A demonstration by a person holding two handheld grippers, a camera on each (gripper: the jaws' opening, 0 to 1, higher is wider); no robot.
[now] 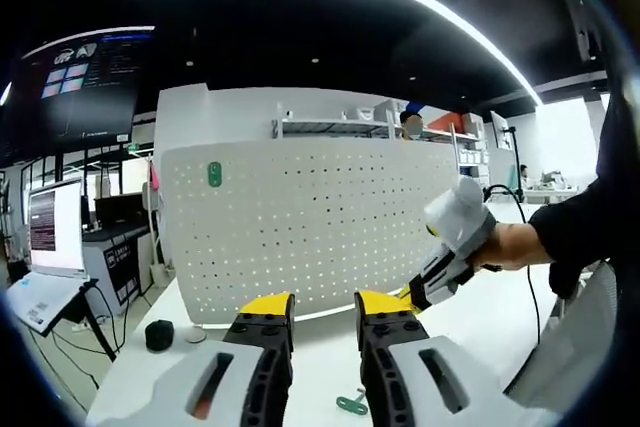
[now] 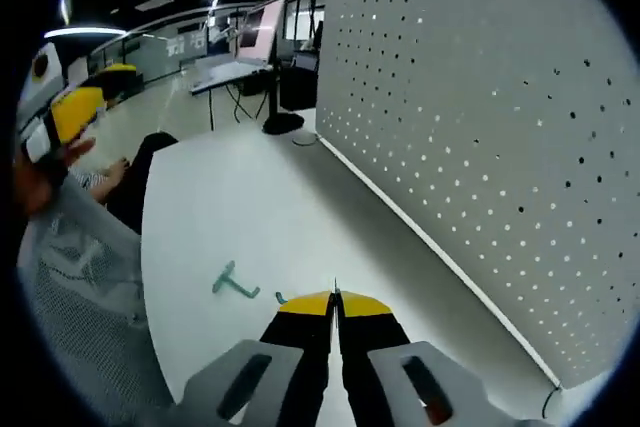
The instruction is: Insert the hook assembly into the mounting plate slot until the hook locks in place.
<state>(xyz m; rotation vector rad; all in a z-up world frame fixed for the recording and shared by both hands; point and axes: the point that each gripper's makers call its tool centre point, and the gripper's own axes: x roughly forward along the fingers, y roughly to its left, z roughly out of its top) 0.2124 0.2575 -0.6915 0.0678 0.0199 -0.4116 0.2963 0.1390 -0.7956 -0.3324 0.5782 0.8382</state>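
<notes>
Lying unlabelled on table (image 2: 250, 207): green hook (image 2: 234, 284)

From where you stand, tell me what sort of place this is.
Probably a lab or open-plan office: a white pegboard stands on a white table, monitors glow at one side, and shelving rises behind.

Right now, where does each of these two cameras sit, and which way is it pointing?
Left gripper view: rides the left gripper, jaws apart, facing the white pegboard; a hand brings in the right gripper.
Right gripper view: rides the right gripper, jaws together, looking along the table beside the pegboard.
Shared: pegboard, table, green hook, green piece on the pegboard.
</notes>
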